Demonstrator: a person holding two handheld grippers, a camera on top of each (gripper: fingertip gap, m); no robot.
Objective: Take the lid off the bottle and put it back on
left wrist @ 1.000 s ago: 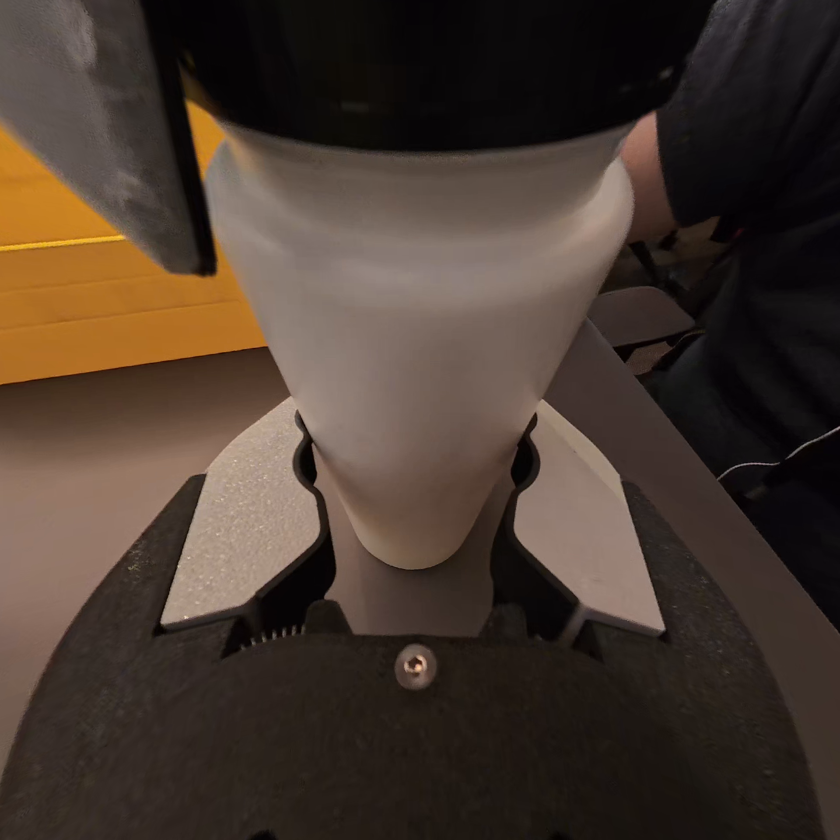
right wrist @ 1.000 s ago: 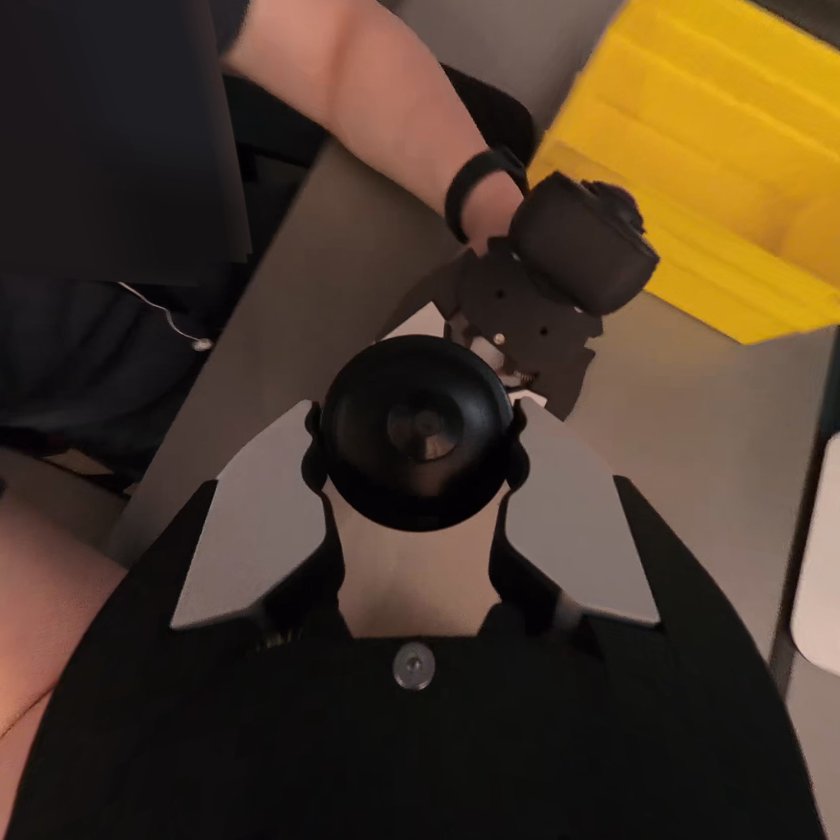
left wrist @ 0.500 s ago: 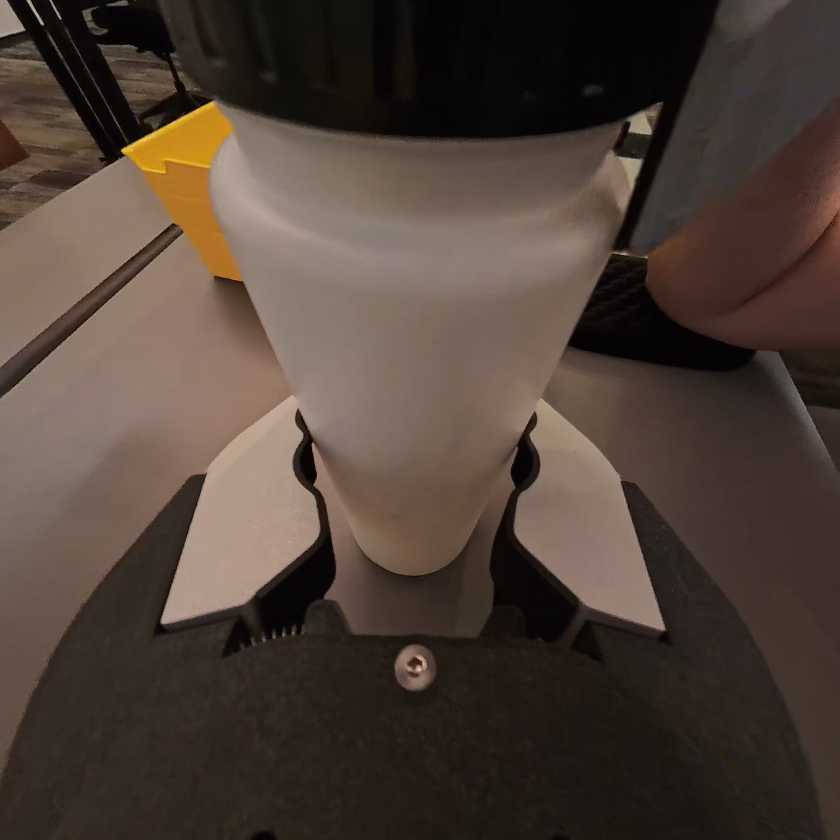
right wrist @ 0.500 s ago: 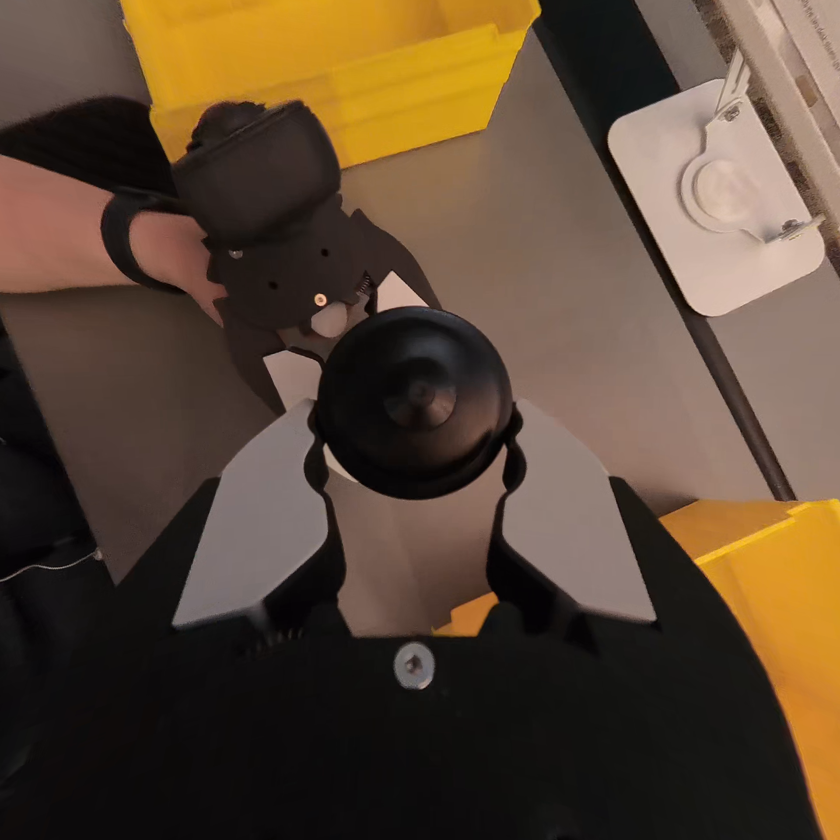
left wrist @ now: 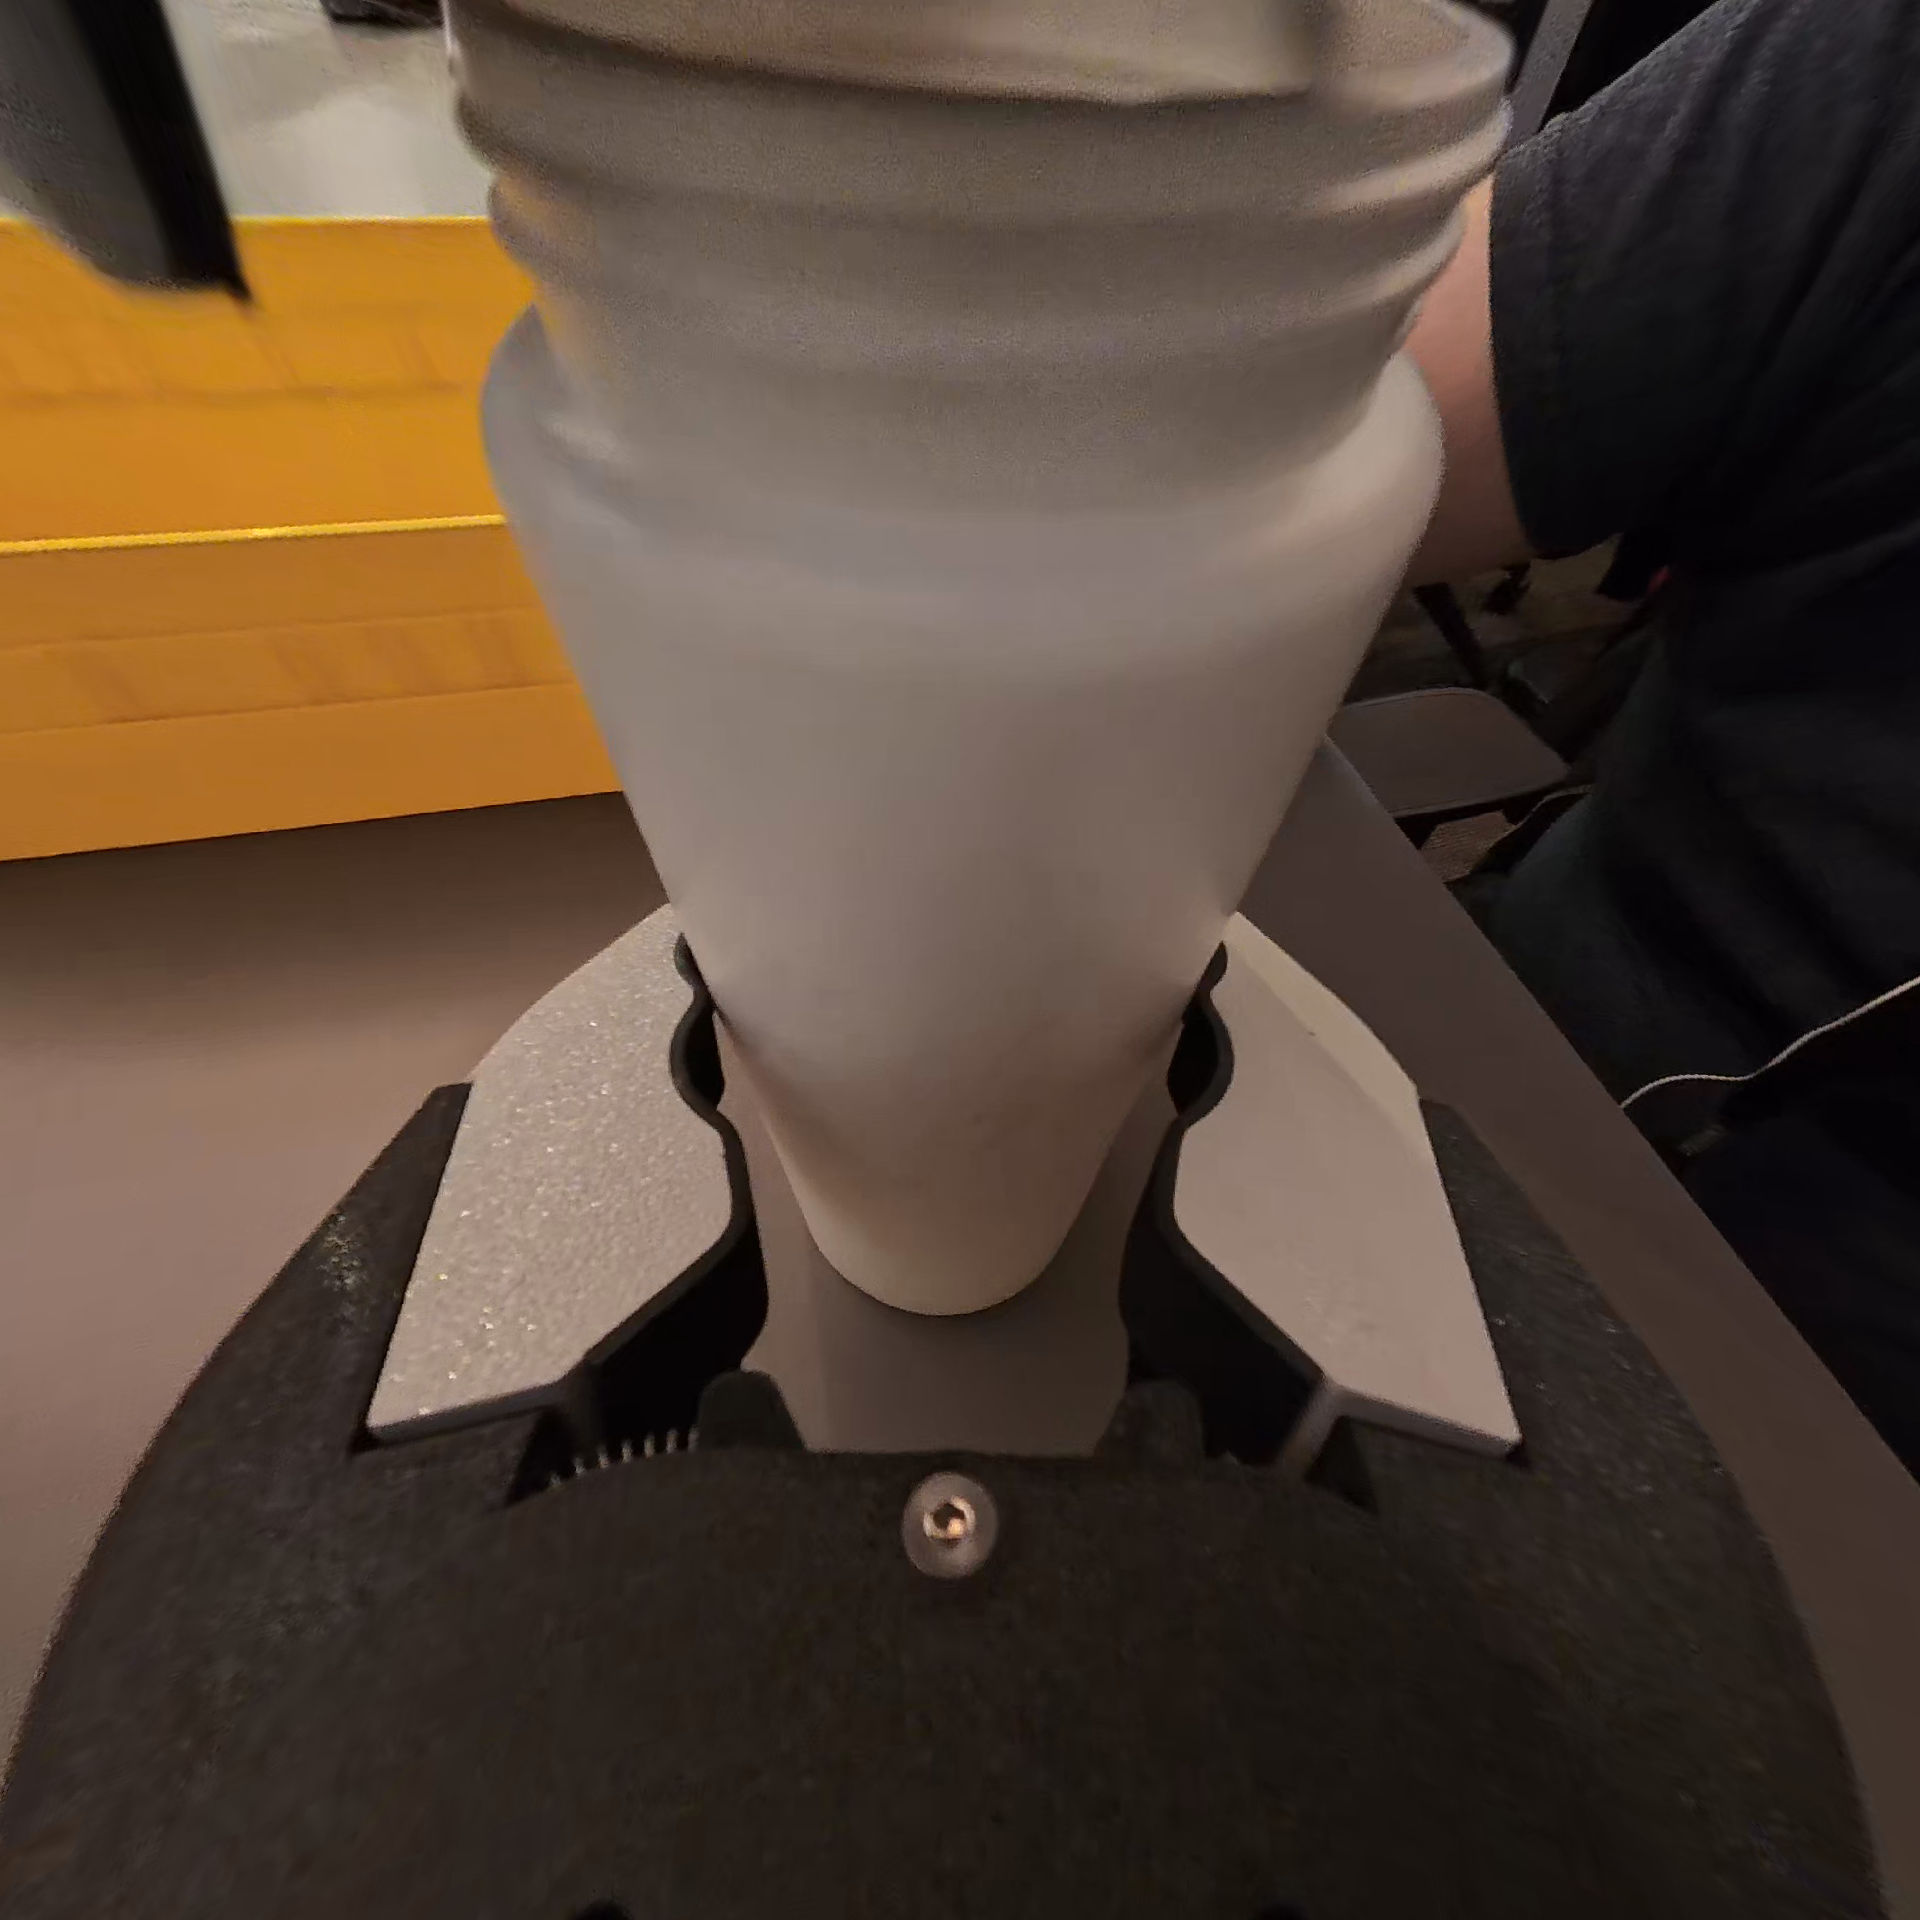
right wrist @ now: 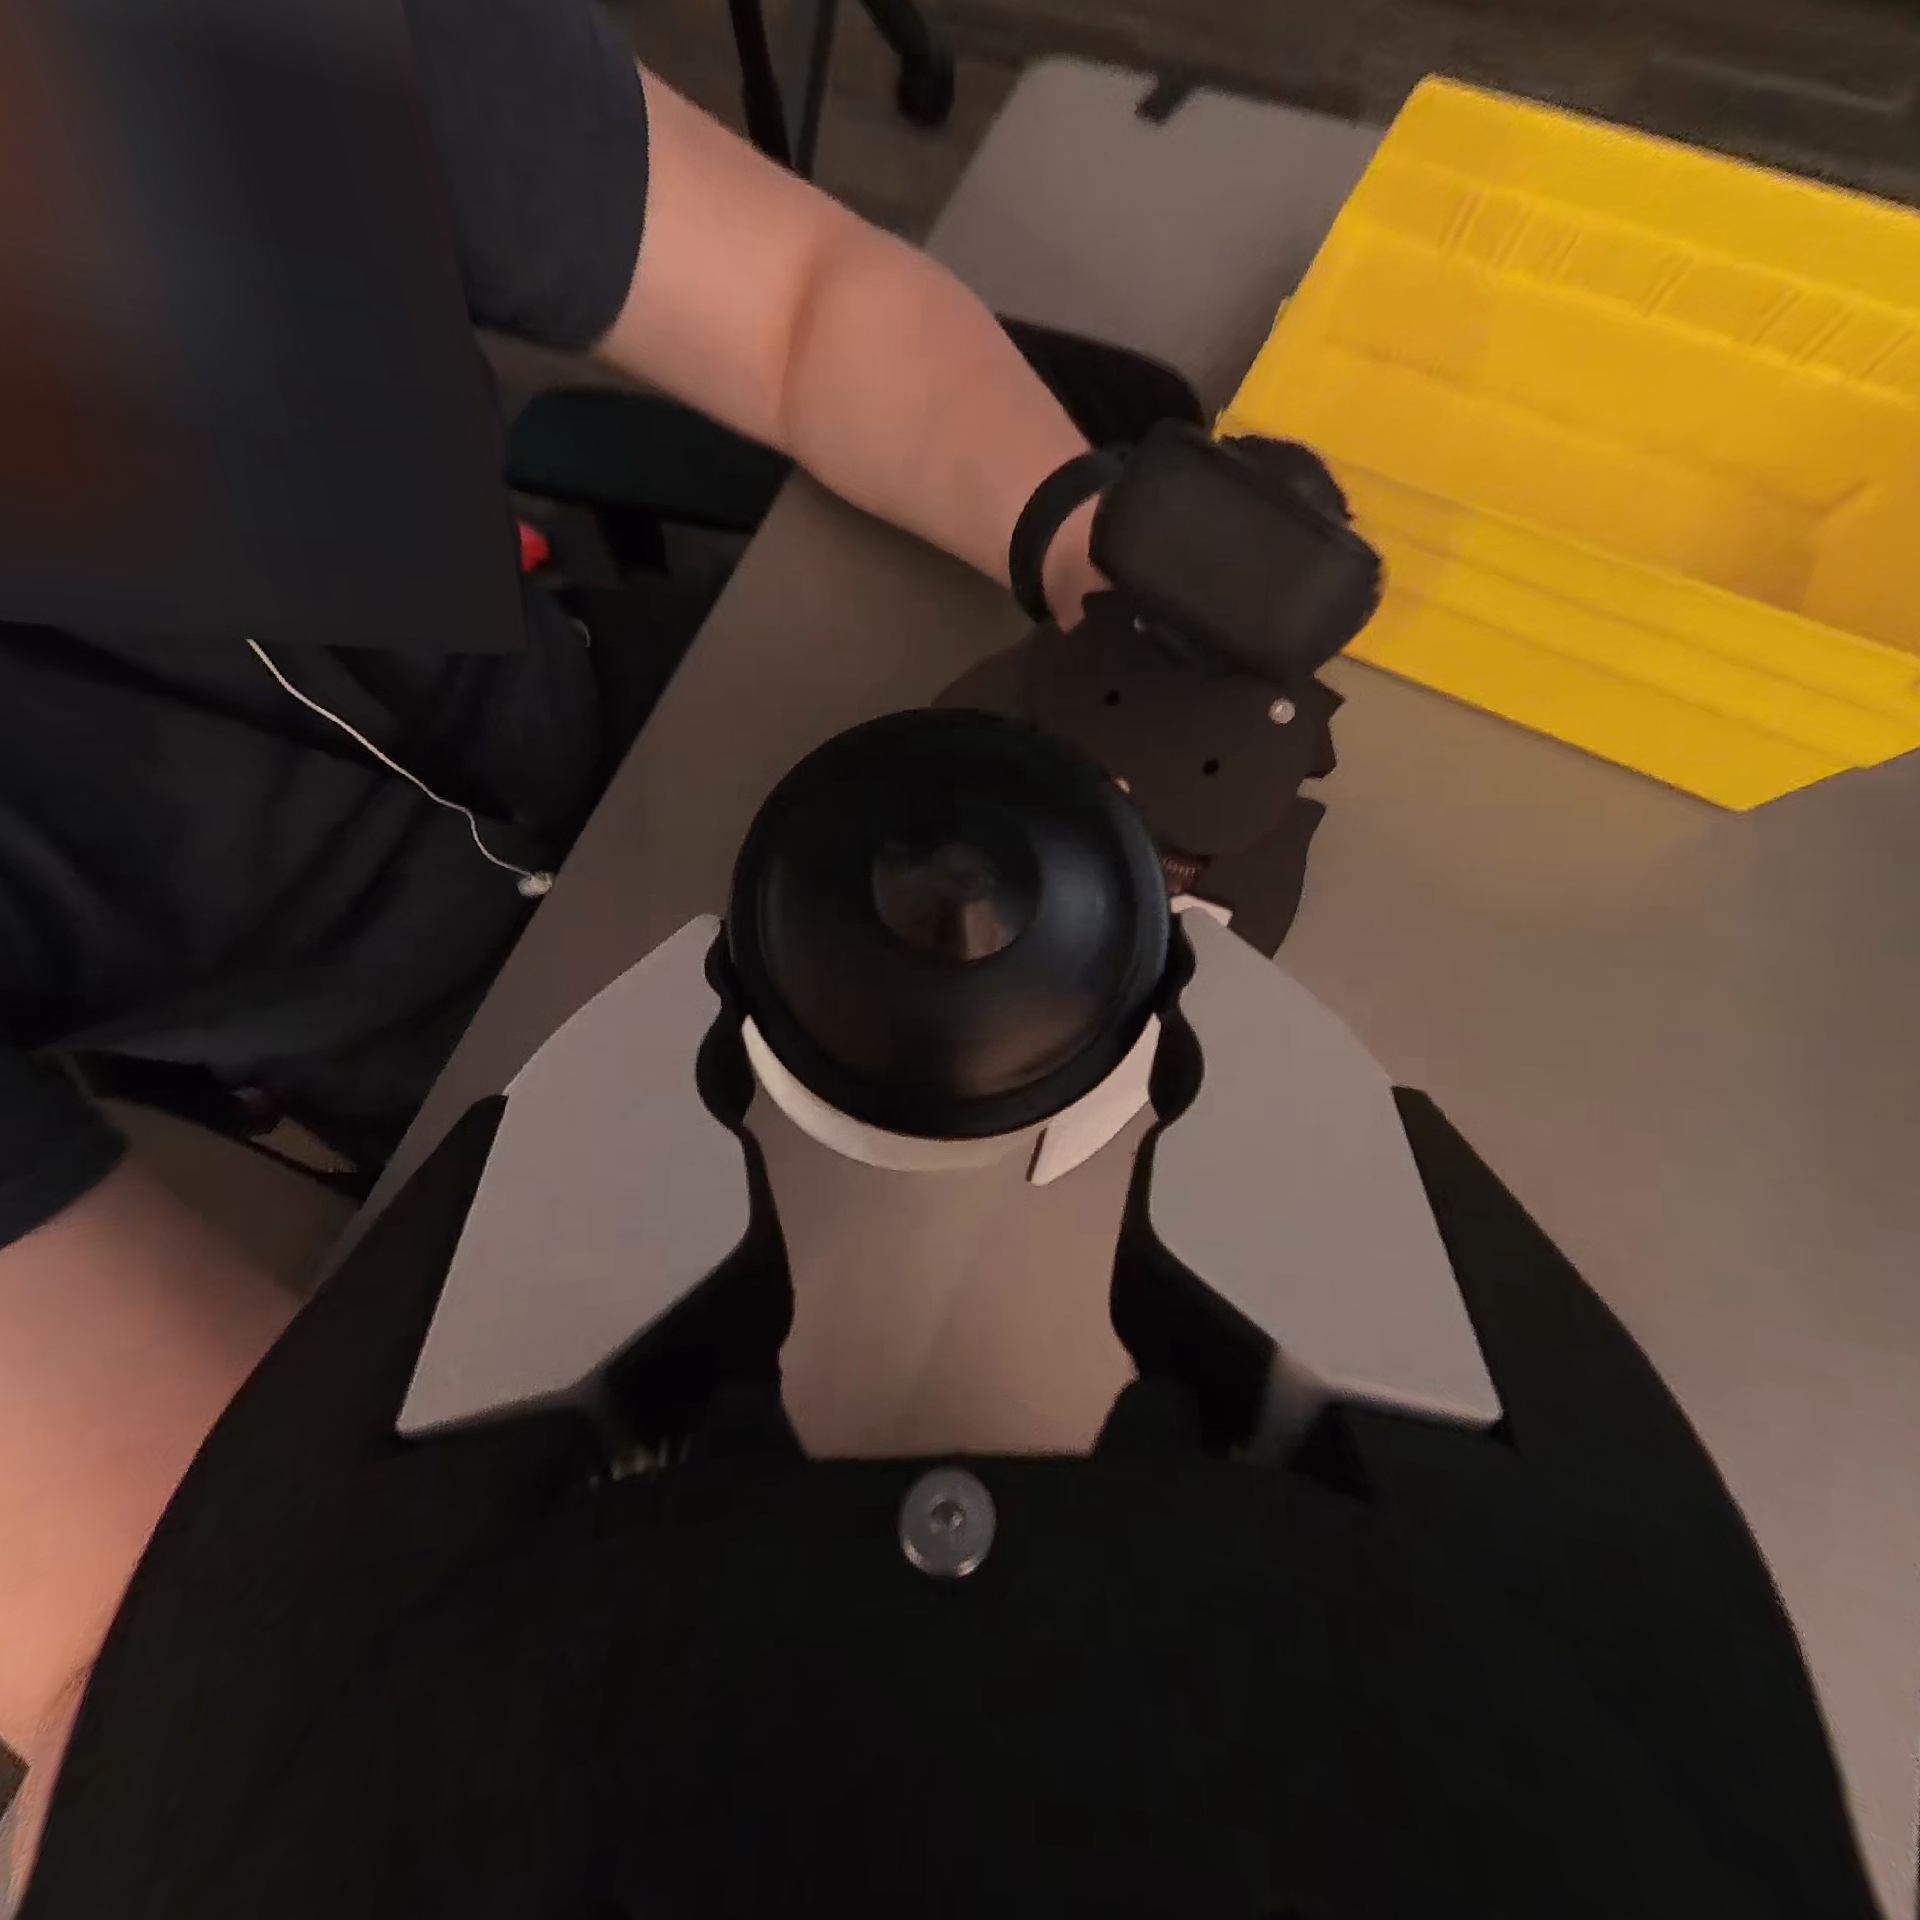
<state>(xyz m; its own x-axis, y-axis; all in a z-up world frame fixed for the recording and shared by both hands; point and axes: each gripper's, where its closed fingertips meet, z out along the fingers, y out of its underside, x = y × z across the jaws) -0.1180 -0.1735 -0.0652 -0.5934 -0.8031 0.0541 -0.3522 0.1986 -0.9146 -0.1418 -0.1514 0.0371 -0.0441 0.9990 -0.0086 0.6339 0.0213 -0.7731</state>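
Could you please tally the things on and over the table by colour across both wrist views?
White: 1, the bottle
Black: 3, the lid, the left gripper and the right gripper
Yellow: 1, the bin
Total: 5

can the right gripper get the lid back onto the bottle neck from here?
Probably yes. The right gripper is shut on the black lid, directly above the white bottle, whose threaded neck is bare. The left gripper holds the bottle low, clear of the neck.
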